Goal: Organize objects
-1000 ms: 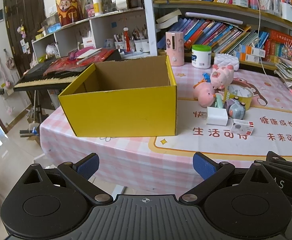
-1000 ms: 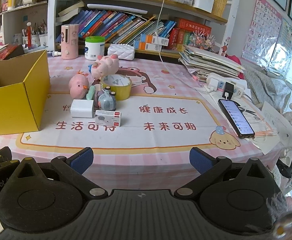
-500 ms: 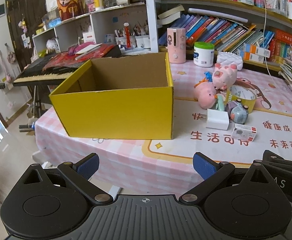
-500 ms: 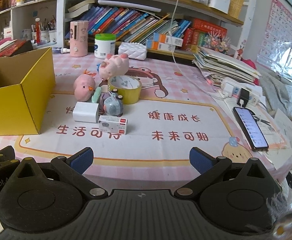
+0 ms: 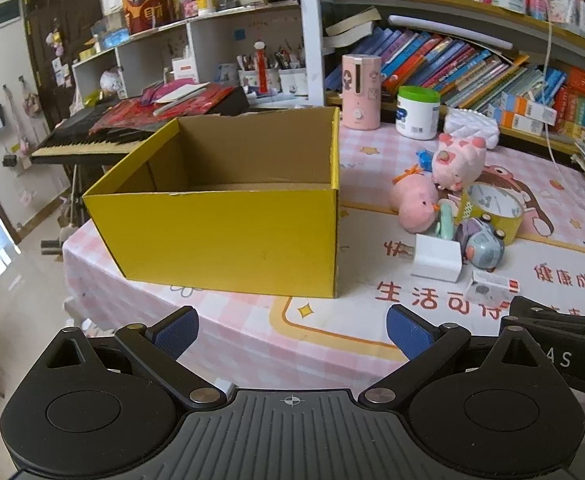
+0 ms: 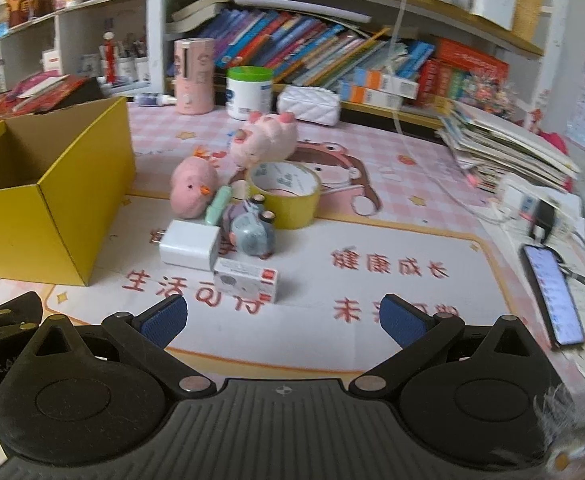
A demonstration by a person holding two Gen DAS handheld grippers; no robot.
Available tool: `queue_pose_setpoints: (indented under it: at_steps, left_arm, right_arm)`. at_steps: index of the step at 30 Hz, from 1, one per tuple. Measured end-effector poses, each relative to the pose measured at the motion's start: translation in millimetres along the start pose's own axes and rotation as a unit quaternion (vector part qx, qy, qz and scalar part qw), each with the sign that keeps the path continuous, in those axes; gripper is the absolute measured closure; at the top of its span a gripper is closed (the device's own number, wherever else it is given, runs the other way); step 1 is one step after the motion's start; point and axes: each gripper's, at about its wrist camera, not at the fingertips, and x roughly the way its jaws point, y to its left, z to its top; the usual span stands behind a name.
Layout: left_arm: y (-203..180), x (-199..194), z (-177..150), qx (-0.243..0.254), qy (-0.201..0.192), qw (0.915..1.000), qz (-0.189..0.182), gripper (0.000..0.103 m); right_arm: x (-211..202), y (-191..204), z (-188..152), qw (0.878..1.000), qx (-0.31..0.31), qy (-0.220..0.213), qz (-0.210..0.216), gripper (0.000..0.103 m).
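An open yellow cardboard box [image 5: 228, 236] stands empty on the left of the table; it also shows in the right wrist view [image 6: 52, 208]. Right of it lies a cluster: a pink chick plush [image 6: 192, 194], a pink pig plush [image 6: 264, 140], a yellow tape roll [image 6: 284, 196], a white charger [image 6: 188, 244], a small grey toy car [image 6: 250, 232] and a small white carton [image 6: 248, 280]. My left gripper [image 5: 292, 332] is open and empty in front of the box. My right gripper [image 6: 282, 318] is open and empty, just short of the white carton.
A phone [image 6: 552, 292] lies at the right, beside a power strip [image 6: 532, 204] and a paper stack [image 6: 504, 148]. A pink canister [image 6: 192, 76], a white jar [image 6: 250, 94] and a white quilted pouch [image 6: 308, 104] stand at the back below bookshelves. A keyboard [image 5: 76, 140] sits left of the table.
Both grippers have moved forward toward the table. The box and the cluster of objects look nearer. Nothing on the table has moved, and both grippers stay open.
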Motion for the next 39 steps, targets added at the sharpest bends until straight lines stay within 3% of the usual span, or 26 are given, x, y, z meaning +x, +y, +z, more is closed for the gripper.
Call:
queue_pose_setpoints:
  at_steps: [8,12,19,27,29,34,39]
  left_arm:
    - [3.2,9.2,4.0,-0.049,0.01,0.9986,0.019,0.002]
    - [2.5,10.3,4.7,-0.061,0.013,0.9974,0.038,0.002]
    - [5.3,9.8,1.6,-0.08,0.024,0.9939,0.072,0.002]
    - [5.2,5.8,-1.1,-0.083,0.031,0.9908,0.102,0.002]
    - [3.7,5.2,-1.2,-0.081,0.03,0.9908,0.104,0.002]
    - [-2.8,5.6,-0.5,-0.076,0.03,0.9918,0.098,0.002]
    - [-22.9,15.4,7.8,-0.075,0.041,0.9951,0.049,0.002]
  right_arm:
    - [27.6,-4.8,15.5,0.998,-0.021,0.004,0.06,0.002]
    - [49.6,-6.0,20.6,0.996,-0.018,0.028,0.088,0.004]
    - [87.3,-6.1,22.7,0.992,0.001,0.074,0.1,0.024]
    - [107.8,-5.9,23.0,0.99,0.003,0.089,0.109,0.042]
    - [110.3,-6.5,22.8,0.989,0.004,0.092,0.113,0.049]
    - [106.9,-12.8,24.3,0.988,0.001,0.082,0.129,0.05]
    - [86.4,-41.0,32.7,0.991,0.005,0.044,0.125,0.05]
